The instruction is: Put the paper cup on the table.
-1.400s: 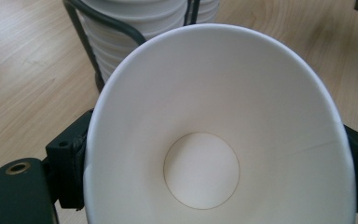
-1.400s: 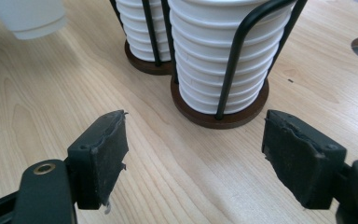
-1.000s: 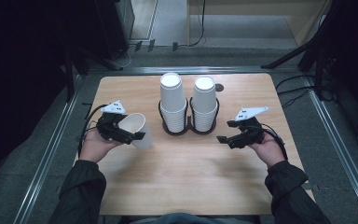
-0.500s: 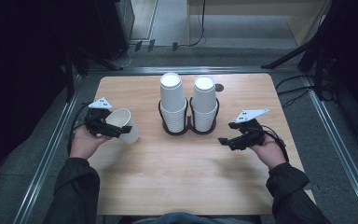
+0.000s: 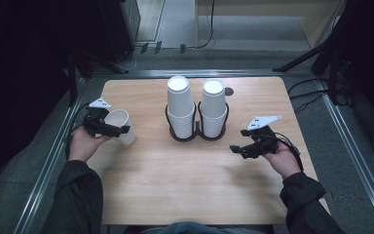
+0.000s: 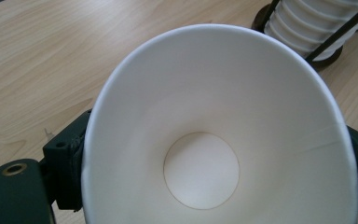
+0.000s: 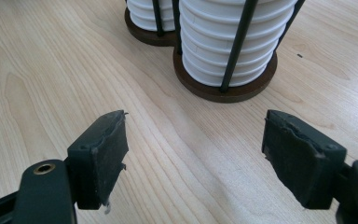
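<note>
Progress is at an early to middle stage, judging from how the things lie. At the left side of the wooden table (image 5: 185,180), the left gripper (image 5: 122,130) has one single white paper cup (image 5: 121,126) between its jaws. In the left gripper view the black pads press on both sides of the cup (image 6: 223,140), and the round mouth is a little squeezed into an oval, so the grip is firm. The cup is tilted with its mouth toward the camera of the gripper, and in the high view it is near the left edge of the table, well apart from the stacks. Whether its bottom already touches the wood cannot be told.

In the middle stands a black wire holder (image 5: 197,134) with two stacks of white paper cups, the left stack (image 5: 180,105) and the right stack (image 5: 213,107), both upside down and touching side by side. Many cups remain in each stack.

At the right, the right gripper (image 5: 234,148) hovers just above the table, near the right stack. Its jaws stand wide apart with nothing between them; in the right gripper view only bare wood lies between the pads (image 7: 105,149).

So one cup is separated and carried aside. What is left, probably, is to set this cup down upright and let it go, and perhaps to take further cups.
</note>
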The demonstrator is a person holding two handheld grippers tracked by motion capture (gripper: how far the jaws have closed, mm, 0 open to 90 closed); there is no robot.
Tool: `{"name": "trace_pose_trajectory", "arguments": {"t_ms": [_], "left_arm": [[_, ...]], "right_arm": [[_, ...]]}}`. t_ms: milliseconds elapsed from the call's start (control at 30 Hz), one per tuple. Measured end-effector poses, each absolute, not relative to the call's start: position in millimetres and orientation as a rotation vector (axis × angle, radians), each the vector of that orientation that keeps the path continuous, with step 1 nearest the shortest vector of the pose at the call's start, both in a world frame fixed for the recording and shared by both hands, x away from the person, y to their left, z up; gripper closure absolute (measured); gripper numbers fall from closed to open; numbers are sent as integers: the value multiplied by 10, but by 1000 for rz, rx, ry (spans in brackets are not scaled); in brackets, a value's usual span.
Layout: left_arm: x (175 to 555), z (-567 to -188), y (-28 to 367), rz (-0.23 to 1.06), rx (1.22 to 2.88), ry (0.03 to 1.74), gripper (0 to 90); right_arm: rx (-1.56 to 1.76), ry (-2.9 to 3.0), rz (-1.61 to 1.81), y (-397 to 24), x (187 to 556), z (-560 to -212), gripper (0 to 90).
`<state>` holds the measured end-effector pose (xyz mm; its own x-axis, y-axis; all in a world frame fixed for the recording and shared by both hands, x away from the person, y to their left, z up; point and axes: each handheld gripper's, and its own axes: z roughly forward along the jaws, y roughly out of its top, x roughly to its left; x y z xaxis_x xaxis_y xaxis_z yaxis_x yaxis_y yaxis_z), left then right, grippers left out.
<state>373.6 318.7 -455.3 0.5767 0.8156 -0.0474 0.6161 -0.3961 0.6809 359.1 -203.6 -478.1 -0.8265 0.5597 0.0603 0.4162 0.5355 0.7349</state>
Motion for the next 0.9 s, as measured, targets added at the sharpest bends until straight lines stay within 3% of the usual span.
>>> {"name": "trace_pose_trajectory", "arguments": {"t_ms": [367,900], "left_arm": [[3783,-4684,3299,434,2130,1252,86],[3798,-4744,3248,444,2138,1253,51]], "right_arm": [[836,2598,1159,-2022,3605,-4790,228],[824,2614,1145,-1991,3602,-4808,228]]}}
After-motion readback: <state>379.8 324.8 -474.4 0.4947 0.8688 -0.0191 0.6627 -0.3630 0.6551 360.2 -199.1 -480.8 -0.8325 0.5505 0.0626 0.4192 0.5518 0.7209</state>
